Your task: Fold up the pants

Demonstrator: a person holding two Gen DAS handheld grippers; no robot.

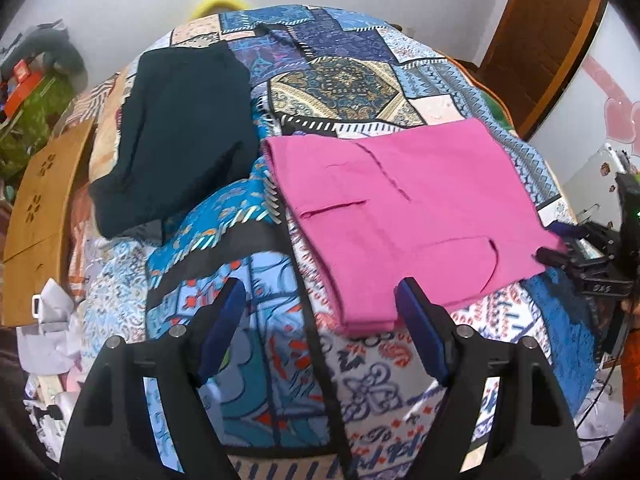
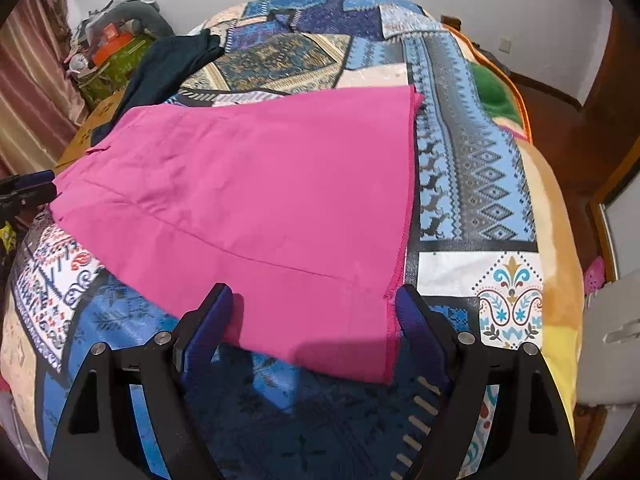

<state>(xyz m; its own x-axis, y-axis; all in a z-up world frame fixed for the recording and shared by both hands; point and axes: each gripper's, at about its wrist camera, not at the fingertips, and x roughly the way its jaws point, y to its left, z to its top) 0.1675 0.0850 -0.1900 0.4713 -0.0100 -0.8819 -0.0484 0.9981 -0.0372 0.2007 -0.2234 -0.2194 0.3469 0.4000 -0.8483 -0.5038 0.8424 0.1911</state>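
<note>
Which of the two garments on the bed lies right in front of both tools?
The pink pants, spread flat on the patterned bedspread. The dark folded garment lies farther back, off to the left.

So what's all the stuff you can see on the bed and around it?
Pink pants: one, pink, flat on the bed, near both grippers.
Dark garment: one, dark teal, folded, on the bed left of the pants.
Bedspread: one, blue patchwork, covers the bed.
Yellow thing: one, at the far end of the bed; too hidden to name.
Cardboard box: one, brown, left of the bed.
Green box: one, far left by the wall, orange item on top.
Door: one, brown, far right.
Left gripper: black with blue pads, jaws open.
Right gripper: same, jaws open over the pants' edge.
</note>
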